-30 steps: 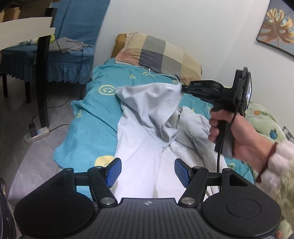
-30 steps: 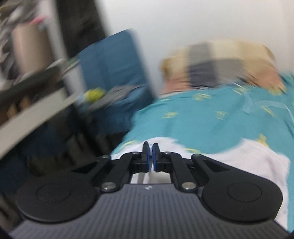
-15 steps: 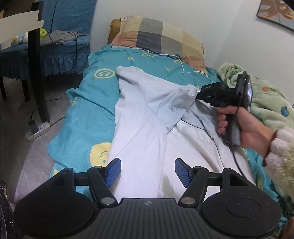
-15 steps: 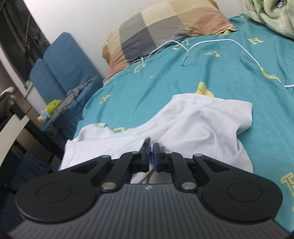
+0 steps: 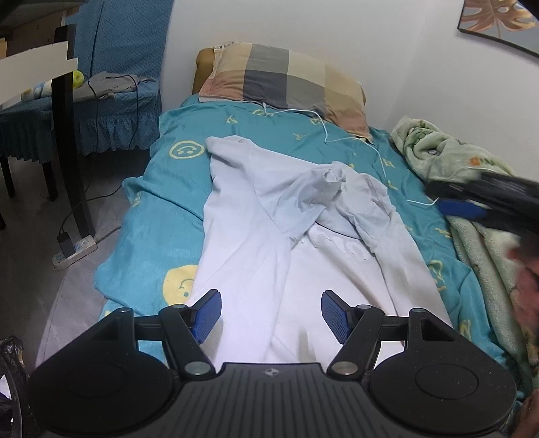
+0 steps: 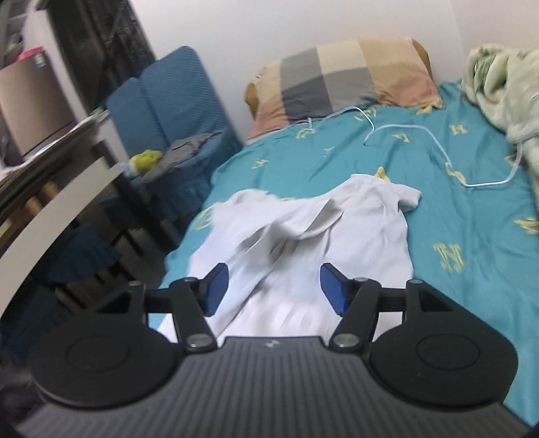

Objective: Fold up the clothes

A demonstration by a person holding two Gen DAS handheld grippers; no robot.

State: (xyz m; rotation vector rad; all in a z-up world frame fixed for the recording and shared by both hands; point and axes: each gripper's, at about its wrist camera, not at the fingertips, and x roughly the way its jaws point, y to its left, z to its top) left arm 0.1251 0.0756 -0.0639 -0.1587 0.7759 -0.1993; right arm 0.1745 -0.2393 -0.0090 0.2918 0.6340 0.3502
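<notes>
White long-sleeved cotton shirt (image 5: 269, 236) lies on the teal smiley-print bed sheet (image 5: 161, 215), 1 sleeve folded across its chest, the rest loose. My left tongs (image 5: 271, 316) and right tongs (image 6: 271, 286) gape empty above it.

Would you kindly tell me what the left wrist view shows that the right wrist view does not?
Only the left wrist view shows the framed leaf picture, the power strip on the floor, and the right gripper from outside, blurred. Only the right wrist view shows the brown box. Both show the white garment, checked pillow, white cable and green blanket.
</notes>
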